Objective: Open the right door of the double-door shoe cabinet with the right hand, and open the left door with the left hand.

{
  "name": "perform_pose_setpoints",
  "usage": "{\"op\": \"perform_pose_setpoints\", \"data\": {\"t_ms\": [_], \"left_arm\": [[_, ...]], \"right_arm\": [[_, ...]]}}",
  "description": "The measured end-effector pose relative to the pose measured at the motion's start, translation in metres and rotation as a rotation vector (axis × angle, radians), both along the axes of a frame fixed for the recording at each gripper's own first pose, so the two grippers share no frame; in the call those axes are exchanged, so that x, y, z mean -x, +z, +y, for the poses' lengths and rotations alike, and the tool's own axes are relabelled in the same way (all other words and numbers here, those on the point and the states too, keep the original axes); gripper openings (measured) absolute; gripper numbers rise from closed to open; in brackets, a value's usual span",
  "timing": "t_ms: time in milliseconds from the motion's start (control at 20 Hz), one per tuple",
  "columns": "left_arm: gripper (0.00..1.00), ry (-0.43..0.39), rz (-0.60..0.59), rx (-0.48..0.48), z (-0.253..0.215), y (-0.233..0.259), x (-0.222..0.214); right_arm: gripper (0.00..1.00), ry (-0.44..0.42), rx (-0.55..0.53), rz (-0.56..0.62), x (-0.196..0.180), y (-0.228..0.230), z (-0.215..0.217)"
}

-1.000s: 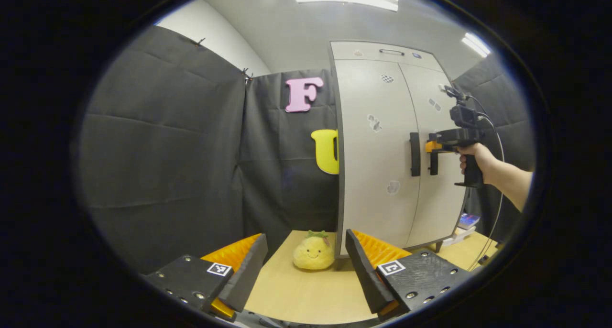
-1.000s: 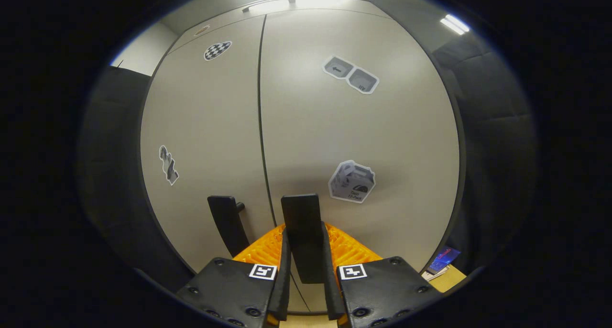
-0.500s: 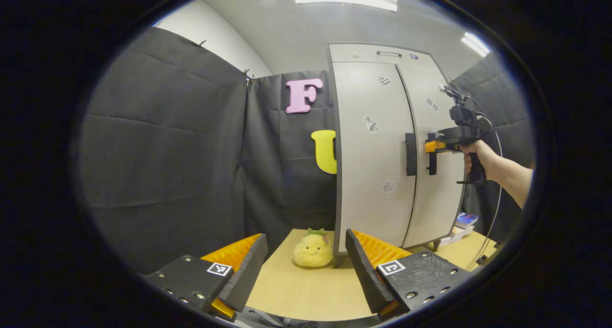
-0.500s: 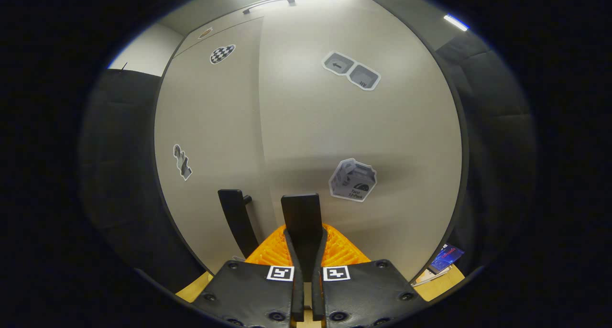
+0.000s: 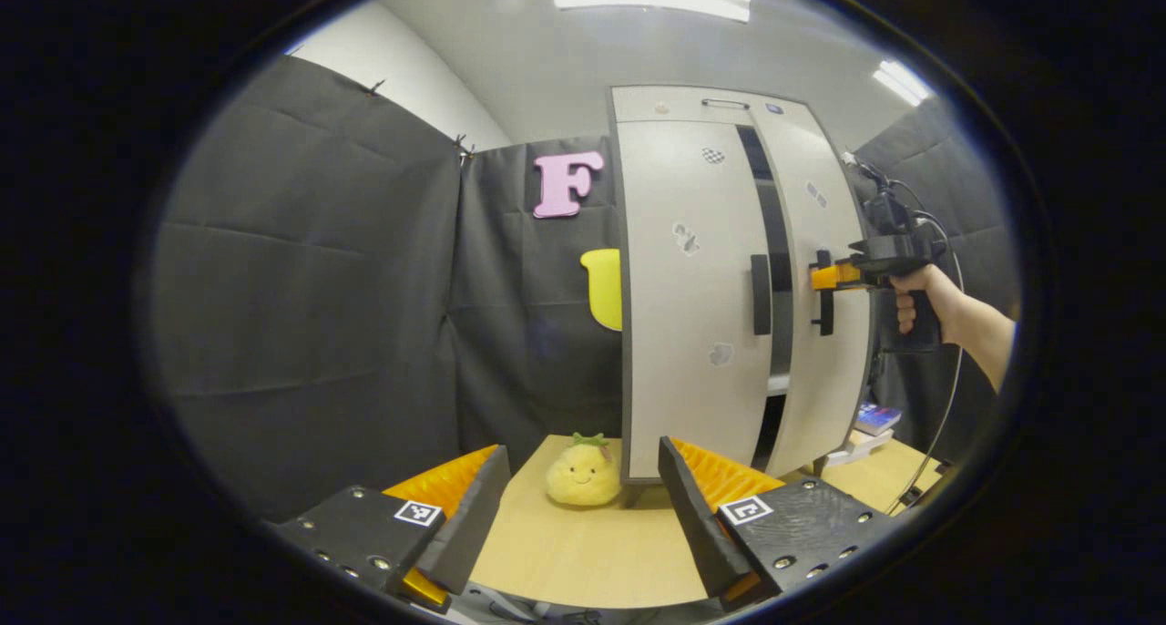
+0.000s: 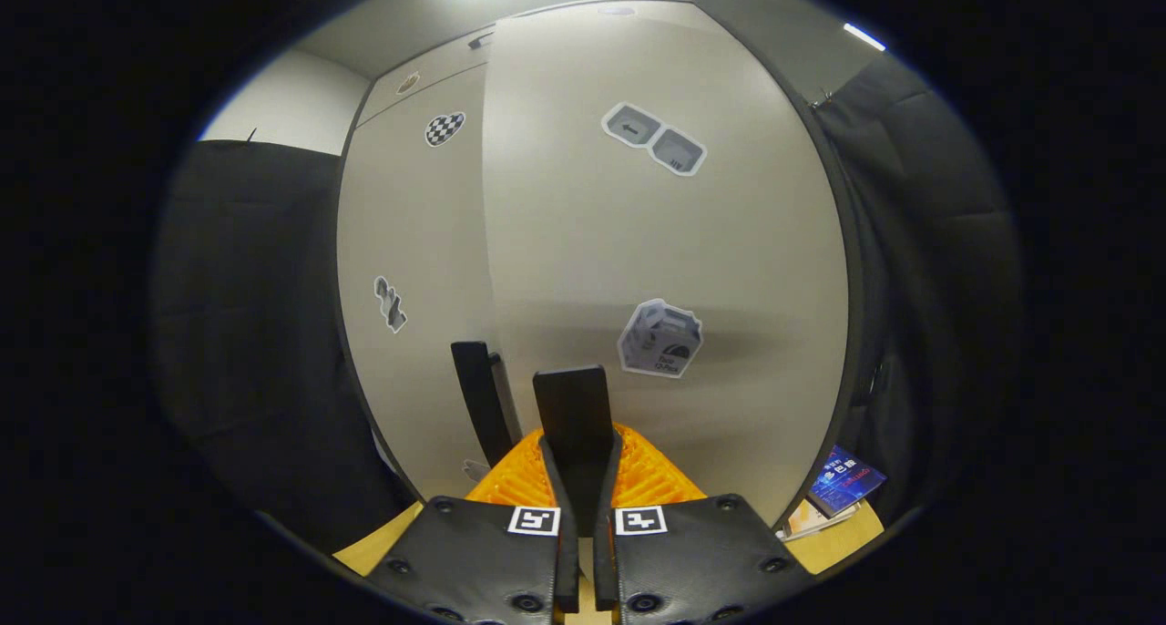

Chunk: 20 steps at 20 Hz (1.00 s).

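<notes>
The pale double-door shoe cabinet (image 5: 692,352) stands at centre right in the left gripper view. Its right door (image 5: 833,370) is ajar, with a dark gap beside the closed left door (image 5: 679,197). A hand holds my right gripper (image 5: 833,277), which clamps the right door's black handle (image 5: 824,315). In the right gripper view, my right gripper (image 6: 580,479) is shut on that handle (image 6: 571,402), with the right door (image 6: 656,233) close in front. The left door's handle (image 6: 480,393) (image 5: 761,294) is free. My left gripper (image 5: 583,511) is open and empty, low and well back from the cabinet.
A yellow plush fruit (image 5: 583,472) sits on the wooden surface (image 5: 583,561) by the cabinet's left front corner. Books (image 6: 843,481) lie low beside the cabinet's right side. Black cloth walls (image 5: 319,288) close in on the left and behind.
The right gripper's fingers closed tighter on the right handle and drew it back. The right door swung from closed to ajar, showing a dark gap. The left gripper stayed open.
</notes>
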<state>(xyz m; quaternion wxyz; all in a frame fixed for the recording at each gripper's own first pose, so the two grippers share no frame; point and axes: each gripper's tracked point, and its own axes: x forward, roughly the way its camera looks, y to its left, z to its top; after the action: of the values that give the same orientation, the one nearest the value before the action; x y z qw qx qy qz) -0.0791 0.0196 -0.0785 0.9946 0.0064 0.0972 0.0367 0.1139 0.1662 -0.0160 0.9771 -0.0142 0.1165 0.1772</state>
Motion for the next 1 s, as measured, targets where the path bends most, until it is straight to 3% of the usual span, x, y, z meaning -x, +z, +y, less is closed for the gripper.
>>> {"op": "perform_pose_setpoints", "data": {"t_ms": [200, 350, 650, 700, 1000], "left_arm": [[0.93, -0.022, 0.008, 0.001, -0.014, -0.001, 0.003], [0.94, -0.035, 0.02, 0.006, -0.022, -0.006, 0.0], [0.94, -0.042, 0.011, 0.018, -0.03, -0.005, -0.005], [0.94, -0.043, 0.012, 0.024, -0.031, -0.008, -0.007], [0.93, -0.074, 0.02, 0.046, -0.042, -0.014, -0.019]], "right_arm": [[0.05, 0.025, -0.003, -0.003, 0.015, 0.003, -0.012], [0.08, 0.037, -0.001, -0.024, 0.028, 0.005, -0.024], [0.05, 0.011, 0.016, -0.049, 0.057, 0.016, -0.06], [0.08, 0.005, 0.016, -0.047, 0.064, 0.018, -0.064], [0.07, -0.045, 0.039, -0.041, 0.085, 0.023, -0.095]]}}
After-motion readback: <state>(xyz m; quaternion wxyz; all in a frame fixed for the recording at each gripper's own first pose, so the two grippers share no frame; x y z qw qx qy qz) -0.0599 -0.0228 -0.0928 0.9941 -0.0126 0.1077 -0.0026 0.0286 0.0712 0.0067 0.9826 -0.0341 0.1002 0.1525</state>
